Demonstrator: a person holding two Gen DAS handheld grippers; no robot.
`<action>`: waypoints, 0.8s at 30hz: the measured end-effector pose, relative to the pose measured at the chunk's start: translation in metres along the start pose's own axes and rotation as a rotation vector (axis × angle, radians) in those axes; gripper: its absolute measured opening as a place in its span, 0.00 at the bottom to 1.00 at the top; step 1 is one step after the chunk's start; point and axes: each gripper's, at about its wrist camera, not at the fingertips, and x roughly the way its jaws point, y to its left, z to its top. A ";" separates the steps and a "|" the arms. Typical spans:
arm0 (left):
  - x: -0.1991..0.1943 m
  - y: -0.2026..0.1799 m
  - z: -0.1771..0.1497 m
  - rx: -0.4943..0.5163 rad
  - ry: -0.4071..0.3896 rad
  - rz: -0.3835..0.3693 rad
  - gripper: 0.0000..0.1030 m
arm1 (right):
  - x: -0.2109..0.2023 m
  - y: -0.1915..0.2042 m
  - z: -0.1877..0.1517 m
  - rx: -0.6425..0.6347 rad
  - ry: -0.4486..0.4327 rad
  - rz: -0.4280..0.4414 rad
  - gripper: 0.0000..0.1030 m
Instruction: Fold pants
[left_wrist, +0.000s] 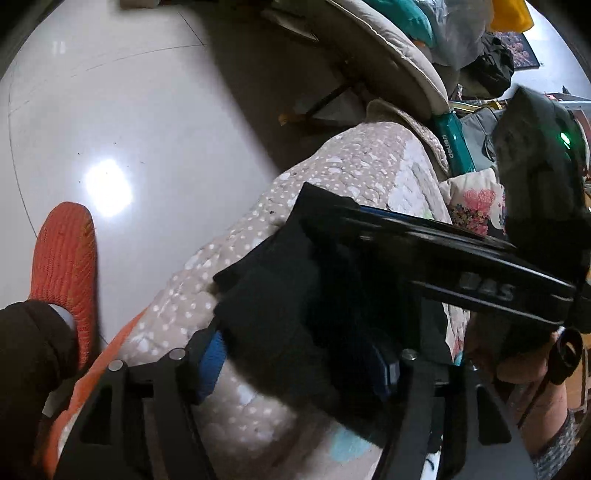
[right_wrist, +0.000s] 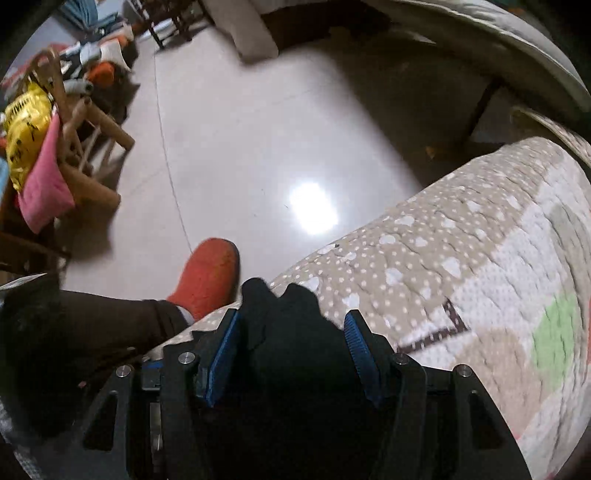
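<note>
— Where were the pants (right_wrist: 291, 332)?

— Bunched on the quilt (right_wrist: 461, 258), at its floor-side edge. My right gripper (right_wrist: 291, 354) stood half-open with cloth between its pads, whether gripped I couldn't tell; same for my left gripper (left_wrist: 295, 354).

— Advice?

— Pinch one edge only, lift evenly. Long axis: unreadable, too crumpled.

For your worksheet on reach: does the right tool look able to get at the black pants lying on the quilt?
Probably yes: the black fabric pants already lie between the right tool's blue pads, over the dotted beige quilt, nothing blocking.
</note>
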 end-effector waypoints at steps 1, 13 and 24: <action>0.001 -0.001 0.000 0.000 0.001 0.001 0.61 | 0.005 0.002 0.002 -0.008 0.010 -0.004 0.61; -0.023 -0.023 0.000 0.049 0.048 -0.109 0.15 | -0.038 0.011 -0.010 -0.035 -0.101 -0.038 0.26; -0.024 -0.092 -0.024 0.191 0.079 -0.165 0.15 | -0.107 -0.027 -0.069 0.136 -0.303 -0.014 0.26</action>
